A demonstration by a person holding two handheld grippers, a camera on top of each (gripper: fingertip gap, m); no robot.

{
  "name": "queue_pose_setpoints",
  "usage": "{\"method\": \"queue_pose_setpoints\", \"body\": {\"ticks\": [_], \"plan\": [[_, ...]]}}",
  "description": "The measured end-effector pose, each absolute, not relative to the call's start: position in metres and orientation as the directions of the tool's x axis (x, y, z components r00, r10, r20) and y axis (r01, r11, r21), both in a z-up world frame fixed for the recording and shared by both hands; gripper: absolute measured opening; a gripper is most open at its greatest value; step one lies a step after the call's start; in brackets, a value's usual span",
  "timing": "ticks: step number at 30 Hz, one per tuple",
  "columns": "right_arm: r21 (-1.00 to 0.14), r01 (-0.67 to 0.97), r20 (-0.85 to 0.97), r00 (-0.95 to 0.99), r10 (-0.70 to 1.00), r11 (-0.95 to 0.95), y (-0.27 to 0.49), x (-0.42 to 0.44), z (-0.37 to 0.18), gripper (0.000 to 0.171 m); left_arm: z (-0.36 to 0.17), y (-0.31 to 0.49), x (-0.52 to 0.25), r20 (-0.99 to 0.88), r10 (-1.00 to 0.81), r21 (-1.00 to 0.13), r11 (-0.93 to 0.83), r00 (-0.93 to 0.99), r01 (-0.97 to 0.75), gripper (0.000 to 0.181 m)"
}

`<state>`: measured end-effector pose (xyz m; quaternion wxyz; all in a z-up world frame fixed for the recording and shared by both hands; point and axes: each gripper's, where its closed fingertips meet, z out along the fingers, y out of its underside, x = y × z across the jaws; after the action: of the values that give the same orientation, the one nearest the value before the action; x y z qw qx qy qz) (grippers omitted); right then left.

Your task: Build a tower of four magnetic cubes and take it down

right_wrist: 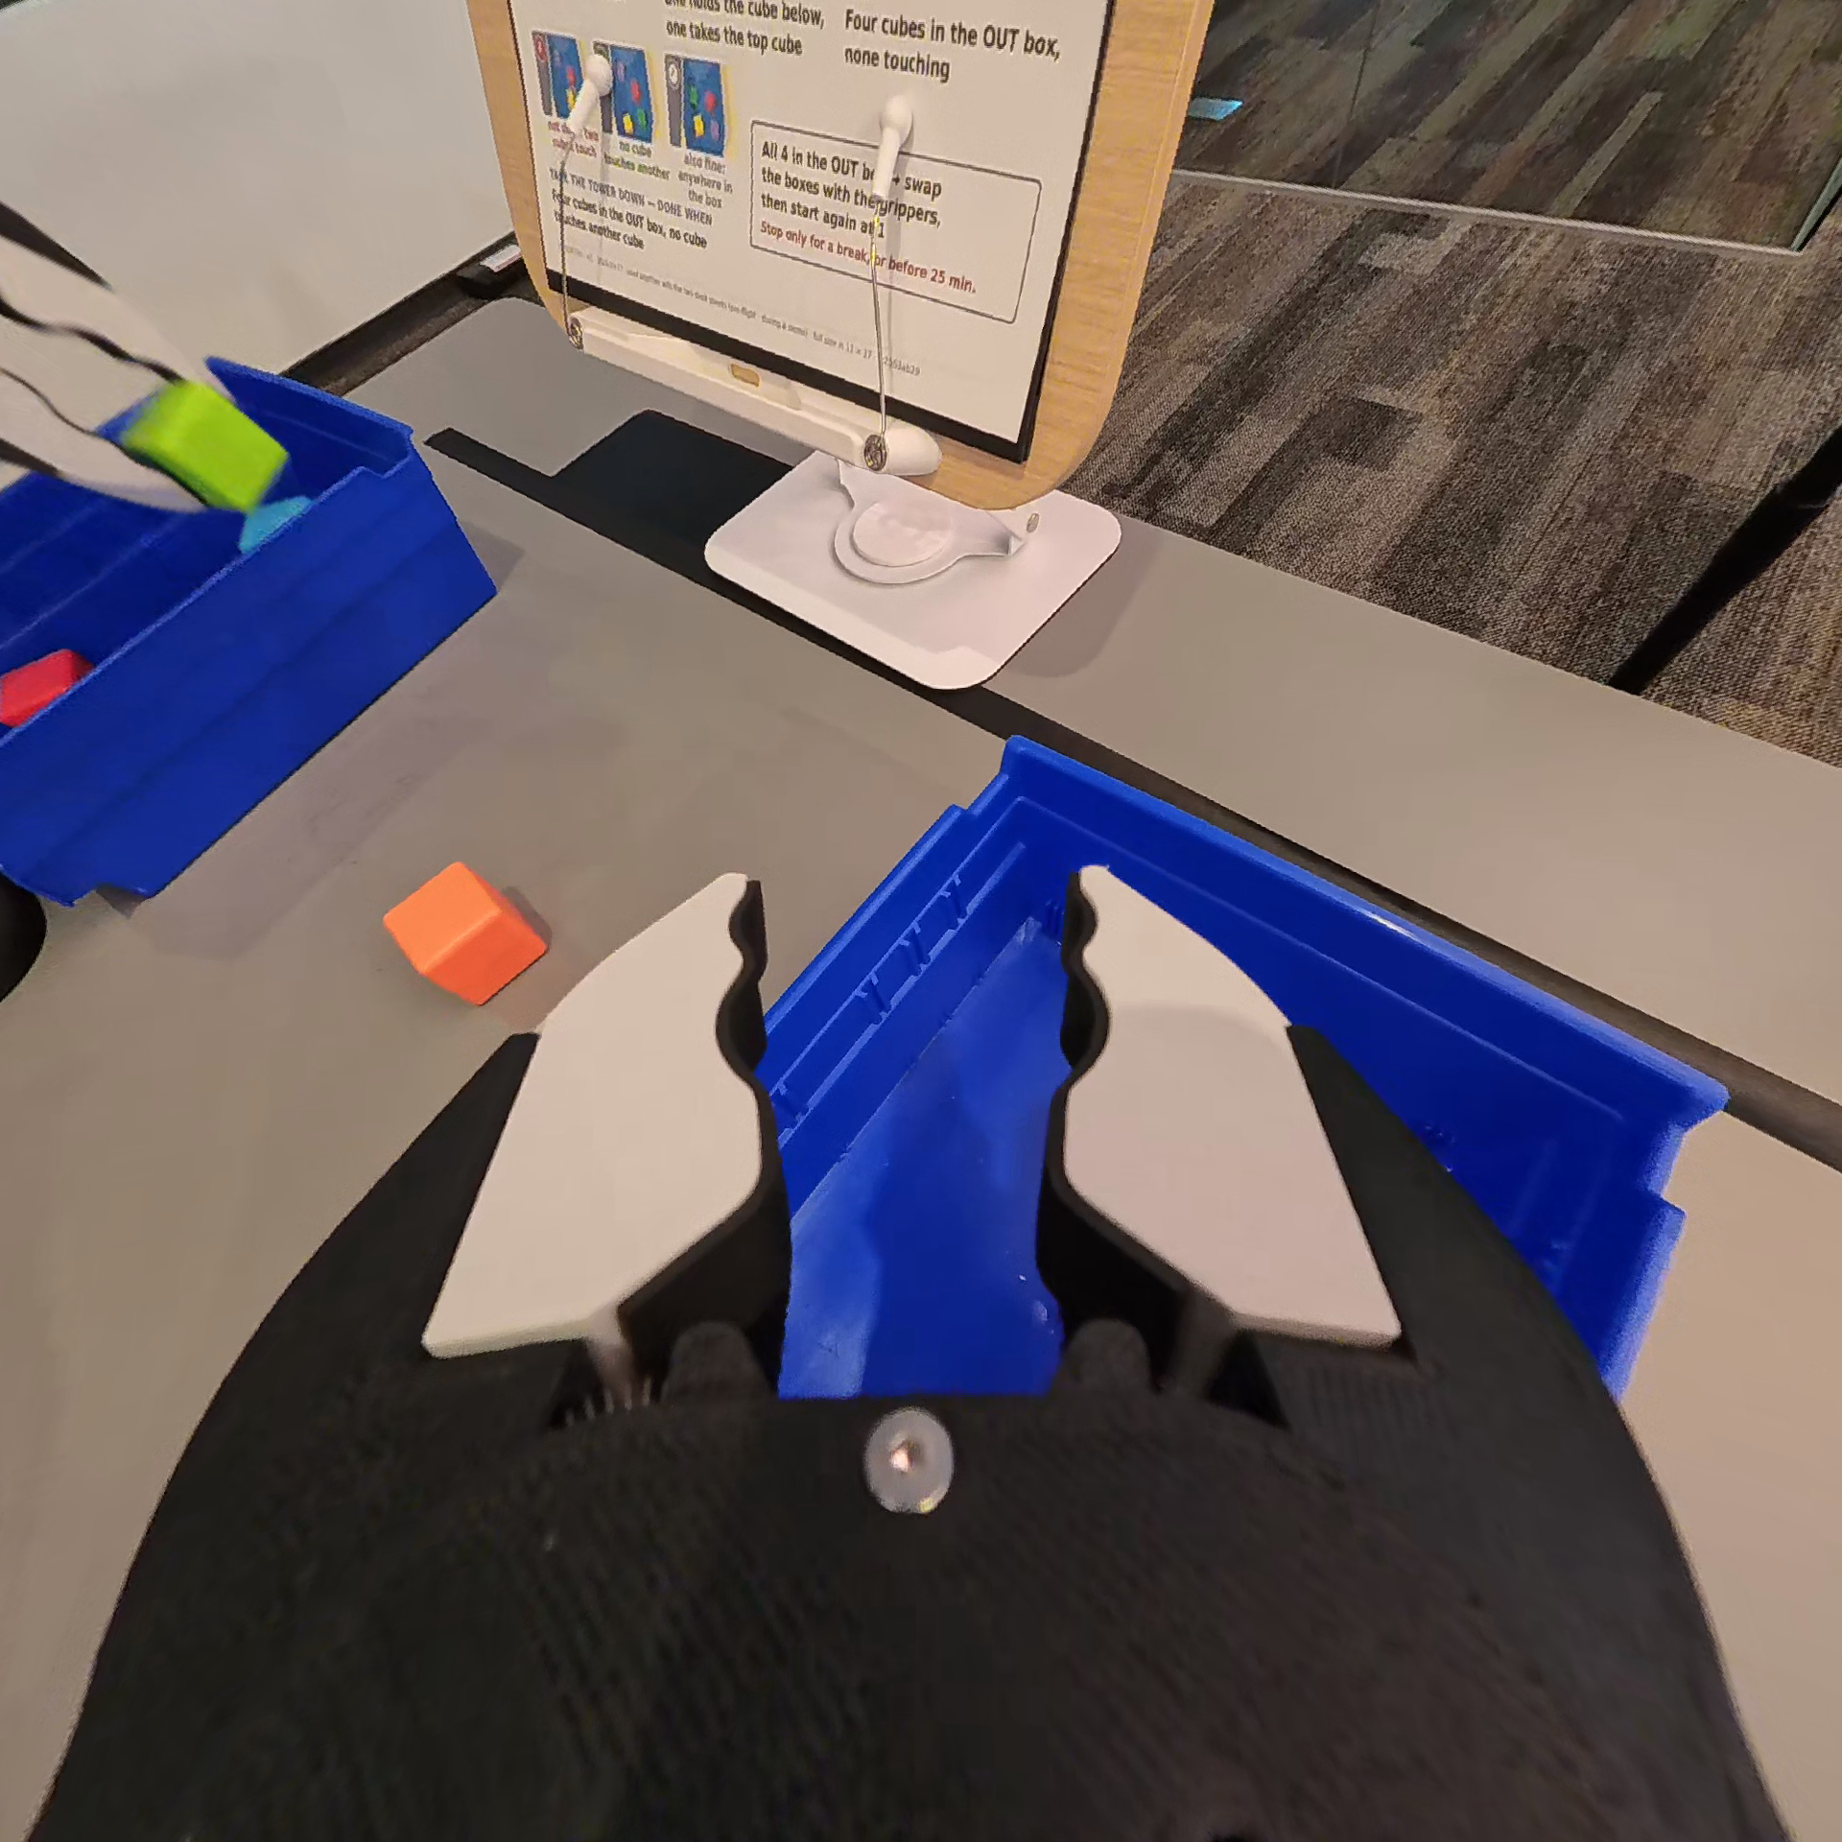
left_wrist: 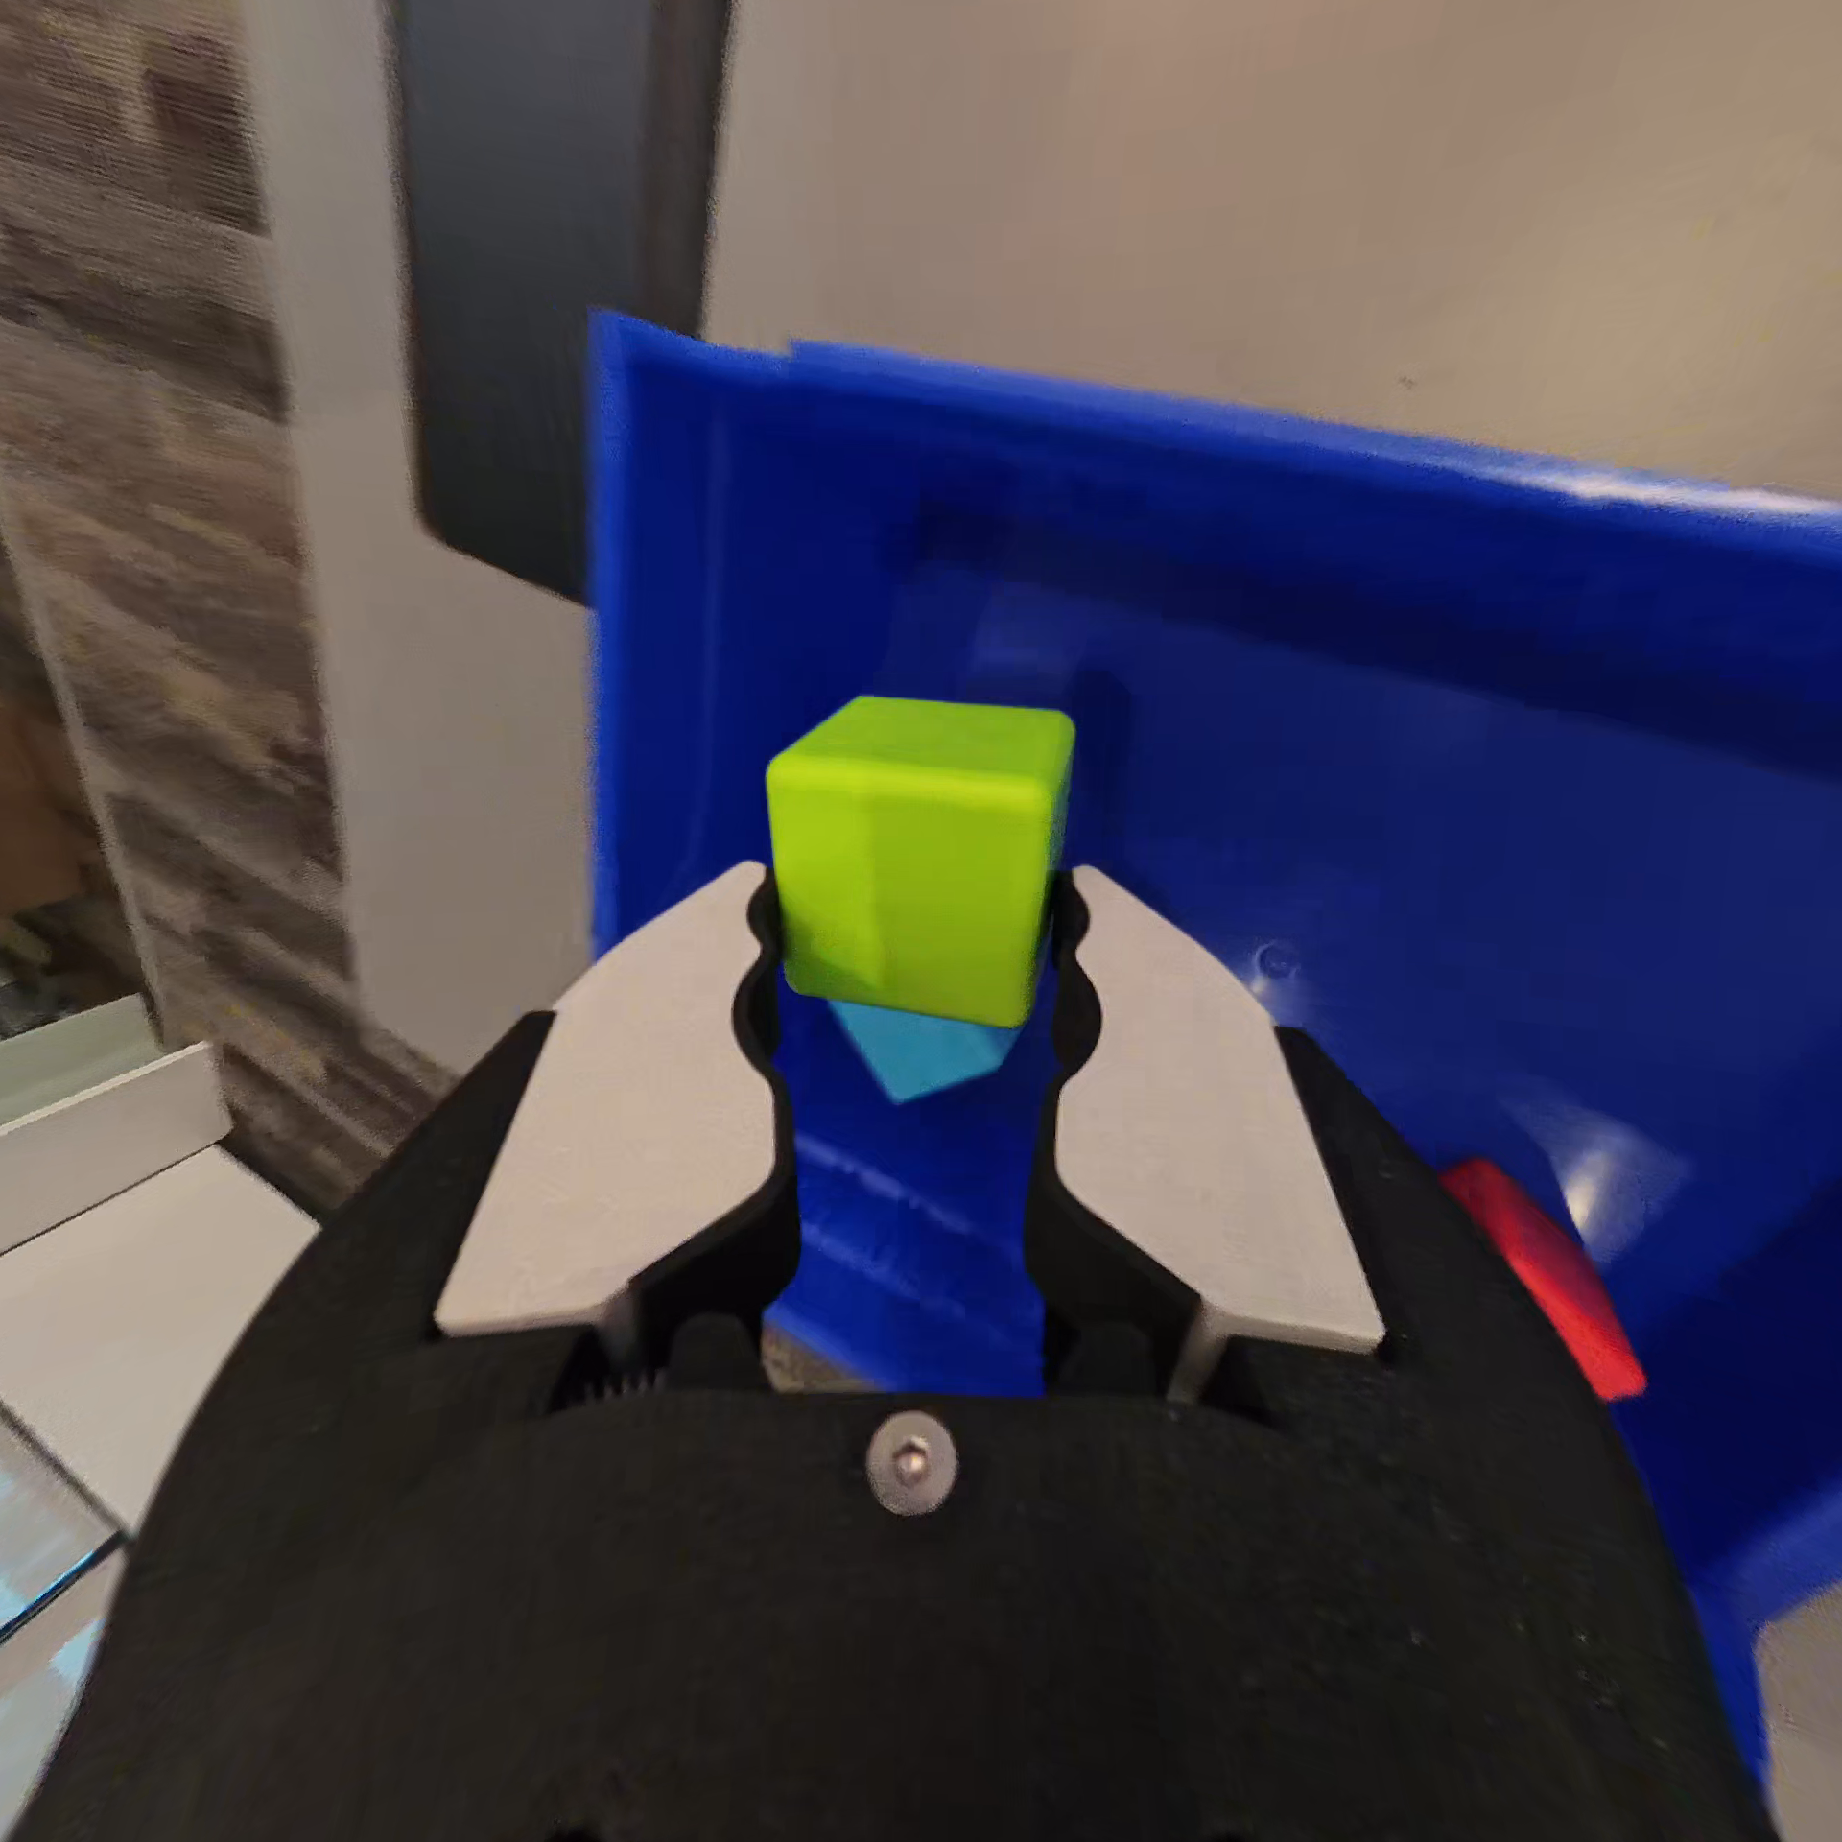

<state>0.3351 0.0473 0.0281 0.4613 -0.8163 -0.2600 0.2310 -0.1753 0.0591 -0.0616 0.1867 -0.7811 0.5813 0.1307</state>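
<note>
the left gripper (left_wrist: 912,877) clamps a lime-green plastic cube (left_wrist: 912,857) above the far blue plastic bin (left_wrist: 1395,698); the right gripper (right_wrist: 912,882) gapes empty over the near blue bin (right_wrist: 1395,1007), right of the orange cube (right_wrist: 463,932).

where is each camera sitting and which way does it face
Left wrist view: sits on the left gripper, looking along its fingers at the green cube they clamp over a blue bin.
Right wrist view: sits on the right gripper, facing the near blue bin, table and orange cube; fingers open.
Shared: the green cube, light blue cube and red cube.
</note>
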Motion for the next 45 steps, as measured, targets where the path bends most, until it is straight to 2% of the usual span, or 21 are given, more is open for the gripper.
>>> {"method": "queue_pose_setpoints", "body": {"ticks": [3, 6, 10, 14, 19, 25, 32, 38, 40, 42, 45], "plan": [[-0.867, 0.226, -0.133, 0.755, 0.642, -0.444, 0.046, 0.333, 0.026, 0.059, -0.001, 0.051, -0.148, -0.495, -0.814, -0.204, -0.229, 0.302, -0.952, 0.052], [-0.862, 0.248, -0.116, 0.751, 0.650, -0.441, 0.044, 0.330, 0.026, 0.059, 0.031, 0.022, -0.075, -0.454, -0.851, -0.302, -0.132, 0.264, -0.944, 0.052], [-0.871, 0.242, -0.121, 0.738, 0.664, -0.428, 0.039, 0.326, 0.031, 0.059, 0.016, -0.021, 0.025, -0.370, -0.923, -0.342, 0.028, 0.107, -0.939, 0.052], [-0.869, 0.246, -0.126, 0.730, 0.671, -0.430, 0.036, 0.325, 0.030, 0.059, -0.032, -0.037, 0.072, -0.314, -0.949, -0.253, 0.054, 0.029, -0.966, 0.051], [-0.875, 0.228, -0.142, 0.722, 0.677, -0.427, 0.035, 0.327, 0.034, 0.059, -0.075, -0.044, 0.084, -0.279, -0.959, -0.150, 0.085, -0.040, -0.985, 0.051], [-0.883, 0.186, -0.180, 0.715, 0.676, -0.432, 0.034, 0.329, 0.037, 0.059, -0.090, -0.040, 0.094, -0.266, -0.963, -0.143, 0.090, -0.049, -0.986, 0.051], [-0.865, 0.213, -0.174, 0.723, 0.669, -0.454, 0.036, 0.332, 0.028, 0.059, -0.106, -0.037, 0.099, -0.234, -0.971, -0.125, 0.086, -0.055, -0.988, 0.050], [-0.854, 0.218, -0.188, 0.717, 0.671, -0.472, 0.036, 0.330, 0.023, 0.059, -0.105, -0.036, 0.100, -0.236, -0.970, -0.113, 0.088, -0.060, -0.990, 0.050], [-0.850, 0.223, -0.188, 0.716, 0.672, -0.477, 0.036, 0.330, 0.021, 0.059, -0.101, -0.034, 0.099, -0.261, -0.964, -0.117, 0.085, -0.052, -0.989, 0.062], [-0.847, 0.227, -0.189, 0.716, 0.672, -0.481, 0.036, 0.331, 0.019, 0.059, -0.087, -0.032, 0.095, -0.291, -0.957, -0.148, 0.055, -0.009, -0.988, 0.071], [-0.847, 0.219, -0.196, 0.718, 0.668, -0.484, 0.036, 0.334, 0.019, 0.060, -0.045, -0.034, 0.074, -0.340, -0.935, -0.243, -0.020, 0.105, -0.970, 0.071]]}}
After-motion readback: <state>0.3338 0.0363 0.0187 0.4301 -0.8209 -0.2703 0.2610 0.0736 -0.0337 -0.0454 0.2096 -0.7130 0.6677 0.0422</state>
